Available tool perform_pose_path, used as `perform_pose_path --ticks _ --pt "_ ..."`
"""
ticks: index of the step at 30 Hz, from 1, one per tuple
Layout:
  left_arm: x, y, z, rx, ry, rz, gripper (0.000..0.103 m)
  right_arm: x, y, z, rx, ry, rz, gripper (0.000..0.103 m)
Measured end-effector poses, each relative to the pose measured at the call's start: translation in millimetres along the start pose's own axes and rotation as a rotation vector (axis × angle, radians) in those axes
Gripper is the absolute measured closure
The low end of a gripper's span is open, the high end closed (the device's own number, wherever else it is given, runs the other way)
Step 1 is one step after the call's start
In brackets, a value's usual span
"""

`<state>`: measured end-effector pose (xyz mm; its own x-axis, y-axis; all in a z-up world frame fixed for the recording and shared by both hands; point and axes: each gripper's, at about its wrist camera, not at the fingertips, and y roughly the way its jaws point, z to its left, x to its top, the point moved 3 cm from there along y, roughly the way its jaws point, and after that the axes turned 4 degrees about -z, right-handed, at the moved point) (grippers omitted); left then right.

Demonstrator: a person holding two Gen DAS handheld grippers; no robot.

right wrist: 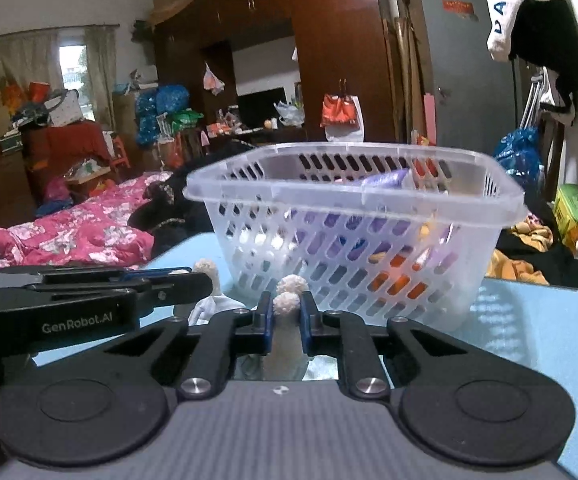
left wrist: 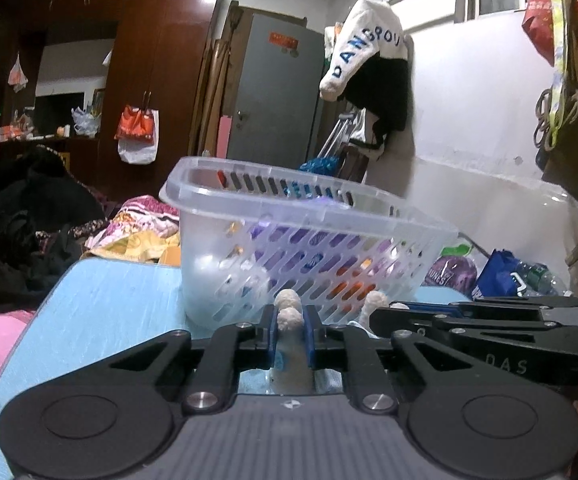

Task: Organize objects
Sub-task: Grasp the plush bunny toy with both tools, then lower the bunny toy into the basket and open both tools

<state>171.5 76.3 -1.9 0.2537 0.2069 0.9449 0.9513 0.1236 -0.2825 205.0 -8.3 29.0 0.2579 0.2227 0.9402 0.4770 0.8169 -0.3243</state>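
A soft white cloth piece with fuzzy pom-pom tips (left wrist: 289, 320) lies on the light blue table (left wrist: 101, 300), just in front of a clear slotted plastic basket (left wrist: 309, 240). My left gripper (left wrist: 292, 322) is shut on one tip of it. My right gripper (right wrist: 285, 314) is shut on another pom-pom tip (right wrist: 287, 304). The two grippers sit side by side: the right gripper (left wrist: 393, 312) shows at the right of the left wrist view, and the left gripper (right wrist: 203, 280) at the left of the right wrist view. The basket (right wrist: 353, 220) holds purple and orange items.
Left of the table is a bed with a pink floral quilt (right wrist: 69, 232) and dark clothes (left wrist: 21, 220). Behind stand a brown wardrobe (left wrist: 161, 60) and a grey door (left wrist: 277, 92). Clothes hang on the wall (left wrist: 369, 64). Bags and bottles (left wrist: 501, 272) lie at the right.
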Motion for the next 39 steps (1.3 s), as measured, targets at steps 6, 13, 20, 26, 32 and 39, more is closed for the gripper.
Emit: perform_pose_path --ticks 6,13,20,26,32,39 --pt "29.6 -11.9 -17.5 -0.013 0.030 -0.049 0.087 31.4 -19.0 -1.0 -0.001 -0.006 -0.059 0.088" --pt "91.6 -9.0 -41.0 -0.047 0.056 -0.126 0.087 84.4 -21.2 -14.6 -0.027 -0.017 -0.125 0.088" --pt "137.1 27.8 -59.6 -0.062 0.063 -0.128 0.087 120.5 -4.7 -45.6 -0.097 -0.018 -0.133 0.088" --pt "148.7 75.4 -78.7 -0.049 0.099 -0.095 0.087 125.2 20.0 -74.9 -0.159 -0.013 -0.113 0.088" --pt "144.0 120.6 -82.9 -0.009 0.124 -0.038 0.087 111.7 47.8 -93.3 -0.192 0.005 -0.070 0.088" --pt "128.6 141.1 -70.0 0.016 0.103 0.019 0.087 97.1 60.1 -108.2 -0.174 0.043 -0.035 0.088"
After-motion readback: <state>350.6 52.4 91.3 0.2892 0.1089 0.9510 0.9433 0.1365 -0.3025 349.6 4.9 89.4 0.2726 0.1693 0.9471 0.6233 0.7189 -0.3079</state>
